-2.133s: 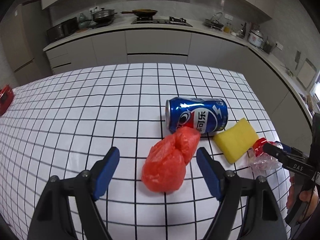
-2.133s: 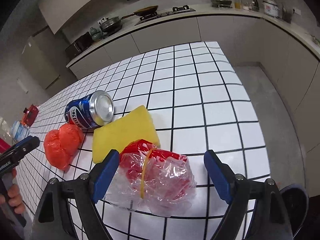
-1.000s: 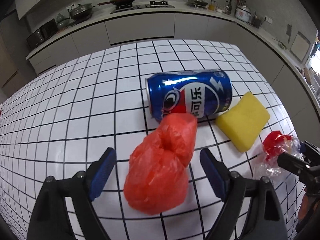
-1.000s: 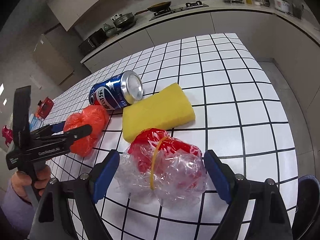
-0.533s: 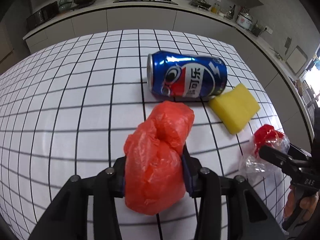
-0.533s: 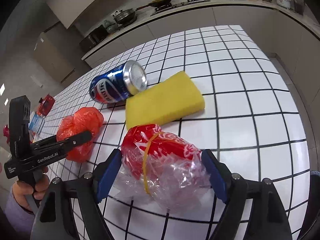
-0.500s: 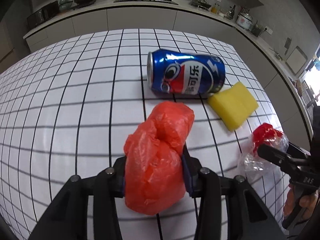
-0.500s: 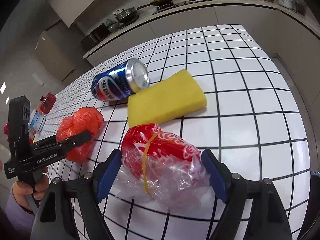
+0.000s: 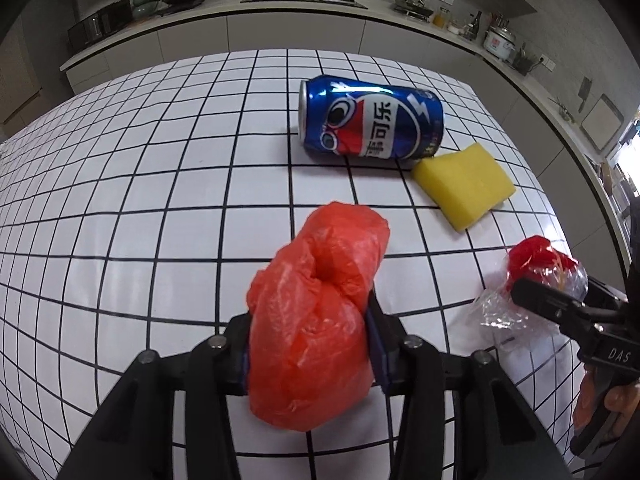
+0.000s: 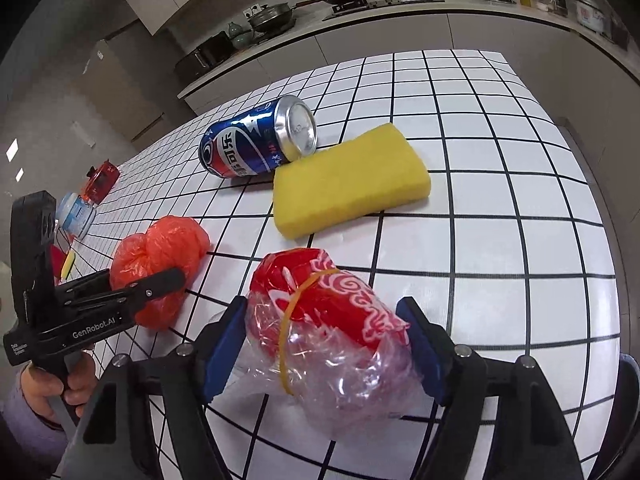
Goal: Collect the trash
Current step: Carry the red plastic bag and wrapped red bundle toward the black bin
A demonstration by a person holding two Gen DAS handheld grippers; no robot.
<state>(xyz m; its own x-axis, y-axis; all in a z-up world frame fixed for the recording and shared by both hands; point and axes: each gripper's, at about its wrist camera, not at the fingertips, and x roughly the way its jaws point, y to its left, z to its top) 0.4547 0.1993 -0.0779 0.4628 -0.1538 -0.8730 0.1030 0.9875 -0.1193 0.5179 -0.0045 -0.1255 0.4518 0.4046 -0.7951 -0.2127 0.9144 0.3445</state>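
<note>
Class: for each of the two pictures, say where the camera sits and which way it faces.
Left wrist view: on the left tool, facing forward and down at the orange bag it grips; own fingers show.
Right wrist view: on the right tool, facing down at the clear bundle between closing fingers; the other hand shows.
Shared: blue can, yellow sponge, each other's tool.
</note>
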